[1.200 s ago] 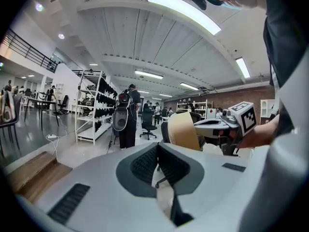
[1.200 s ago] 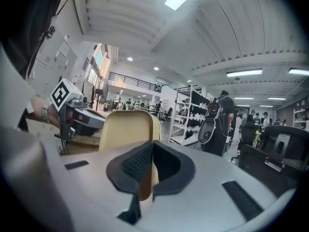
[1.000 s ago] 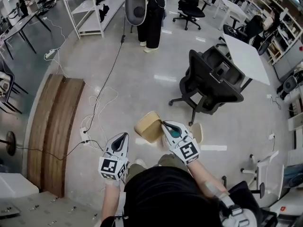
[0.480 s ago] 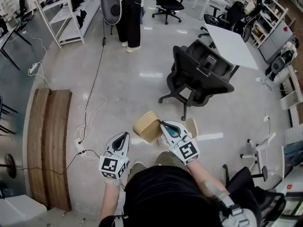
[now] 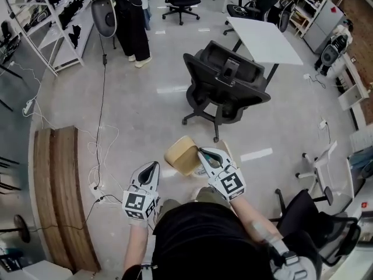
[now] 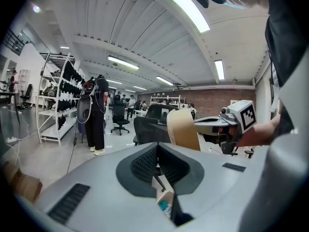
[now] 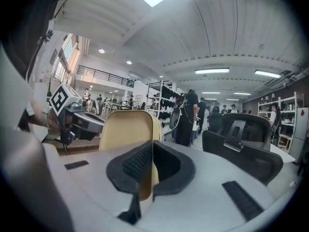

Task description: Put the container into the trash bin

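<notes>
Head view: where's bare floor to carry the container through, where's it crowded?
Bare floor: the wide patch between the cables and the office chair, up to the standing person. Crowded: chair and white table ahead-right, cables along the wooden platform.

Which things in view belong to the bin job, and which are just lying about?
Job: container, held by the right gripper, jaws shut on it; left gripper, empty.
Lying about: office chair, white table, shelving, wooden boards.
</notes>
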`<action>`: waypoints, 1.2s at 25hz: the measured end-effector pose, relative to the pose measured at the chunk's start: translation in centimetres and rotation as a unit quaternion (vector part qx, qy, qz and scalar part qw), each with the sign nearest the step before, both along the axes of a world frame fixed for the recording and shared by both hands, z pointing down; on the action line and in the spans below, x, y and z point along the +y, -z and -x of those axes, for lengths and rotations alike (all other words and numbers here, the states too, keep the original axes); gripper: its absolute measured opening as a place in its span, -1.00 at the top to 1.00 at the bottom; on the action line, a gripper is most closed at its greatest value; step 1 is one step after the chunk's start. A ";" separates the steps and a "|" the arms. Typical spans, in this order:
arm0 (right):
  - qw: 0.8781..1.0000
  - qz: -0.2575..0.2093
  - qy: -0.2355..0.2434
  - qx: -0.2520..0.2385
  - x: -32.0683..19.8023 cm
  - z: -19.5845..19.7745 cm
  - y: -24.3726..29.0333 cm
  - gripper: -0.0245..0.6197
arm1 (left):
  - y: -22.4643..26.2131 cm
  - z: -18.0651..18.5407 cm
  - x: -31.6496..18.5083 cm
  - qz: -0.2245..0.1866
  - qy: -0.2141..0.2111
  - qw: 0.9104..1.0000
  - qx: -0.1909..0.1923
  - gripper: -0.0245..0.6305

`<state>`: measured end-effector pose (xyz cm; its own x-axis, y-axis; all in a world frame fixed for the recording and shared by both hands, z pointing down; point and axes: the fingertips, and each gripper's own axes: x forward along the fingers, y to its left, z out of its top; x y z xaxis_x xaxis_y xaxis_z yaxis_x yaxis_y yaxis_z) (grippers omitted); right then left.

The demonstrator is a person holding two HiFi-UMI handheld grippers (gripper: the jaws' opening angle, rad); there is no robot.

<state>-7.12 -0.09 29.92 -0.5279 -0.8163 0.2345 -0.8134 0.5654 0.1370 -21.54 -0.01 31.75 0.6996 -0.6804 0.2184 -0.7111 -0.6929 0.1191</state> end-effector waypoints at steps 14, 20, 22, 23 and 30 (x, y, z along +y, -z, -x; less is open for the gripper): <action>0.995 0.037 -0.091 -0.026 1.5 -13.1 -4.0 0.87 | -2.0 -12.9 -1.2 0.028 -0.090 0.995 -0.038 0.90; 0.991 0.068 -0.111 -0.036 2.3 -17.1 -7.4 0.87 | -3.8 -17.1 -1.3 0.049 -0.105 0.992 -0.047 0.90; 0.989 0.080 -0.119 -0.040 2.8 -17.9 -8.6 0.87 | -4.5 -18.0 -1.2 0.059 -0.111 0.991 -0.053 0.90; 0.988 0.087 -0.123 -0.042 3.0 -18.2 -9.2 0.87 | -4.9 -18.4 -1.2 0.063 -0.115 0.990 -0.056 0.90; 0.978 0.134 -0.151 -0.048 4.0 -19.0 -13.5 0.87 | -7.7 -19.2 -1.5 0.097 -0.139 0.983 -0.070 0.89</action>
